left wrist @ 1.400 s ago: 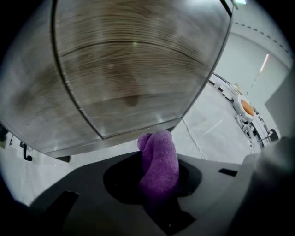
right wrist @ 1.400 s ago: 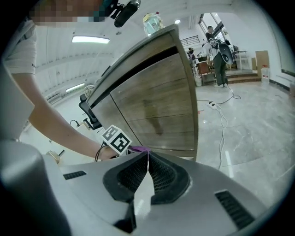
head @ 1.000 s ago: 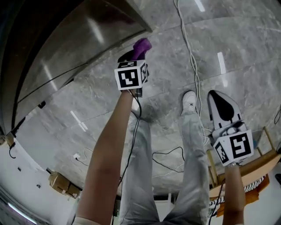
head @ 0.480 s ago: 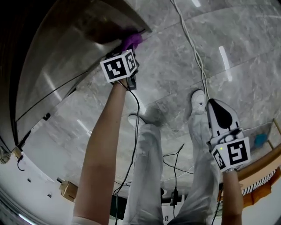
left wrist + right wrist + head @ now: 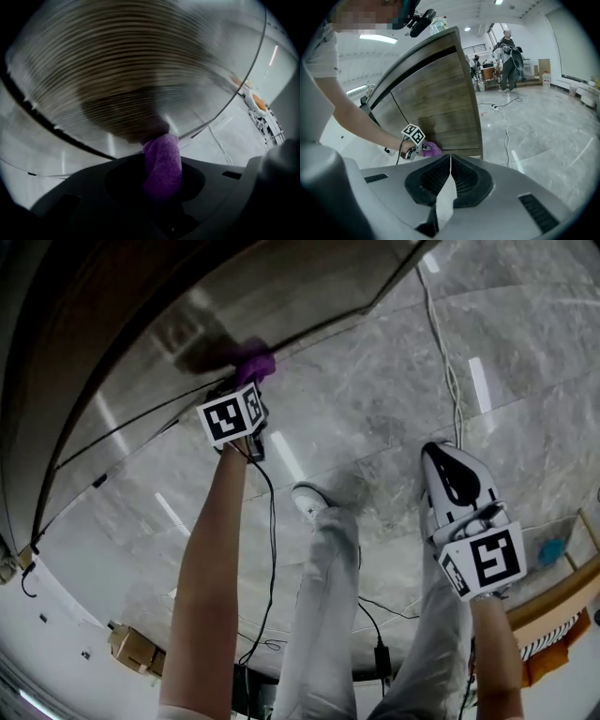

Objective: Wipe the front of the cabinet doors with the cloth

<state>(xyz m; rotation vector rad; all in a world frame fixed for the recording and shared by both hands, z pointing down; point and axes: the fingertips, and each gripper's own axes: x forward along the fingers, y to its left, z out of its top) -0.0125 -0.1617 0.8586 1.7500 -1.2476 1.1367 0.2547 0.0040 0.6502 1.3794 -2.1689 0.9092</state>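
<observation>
A purple cloth (image 5: 251, 364) is pinched in my left gripper (image 5: 246, 379), which is shut on it and presses it against the lower part of the wooden cabinet door (image 5: 169, 343). In the left gripper view the cloth (image 5: 162, 163) sticks out between the jaws and meets the door (image 5: 131, 79). The right gripper view shows the cloth (image 5: 431, 148) low on the door (image 5: 436, 110), near its bottom right corner. My right gripper (image 5: 457, 486) hangs apart at the right over the floor, shut and empty; its jaws (image 5: 450, 165) are closed together.
The grey marble floor (image 5: 394, 381) has a white cable (image 5: 448, 362) running across it. The holder's legs and a shoe (image 5: 309, 500) stand below the cabinet. A wooden stand (image 5: 553, 596) is at the lower right. A person (image 5: 508, 60) stands far off.
My left gripper and the cloth have slid leftward along the cabinet door, away from its right corner. The right gripper has stayed roughly in place.
</observation>
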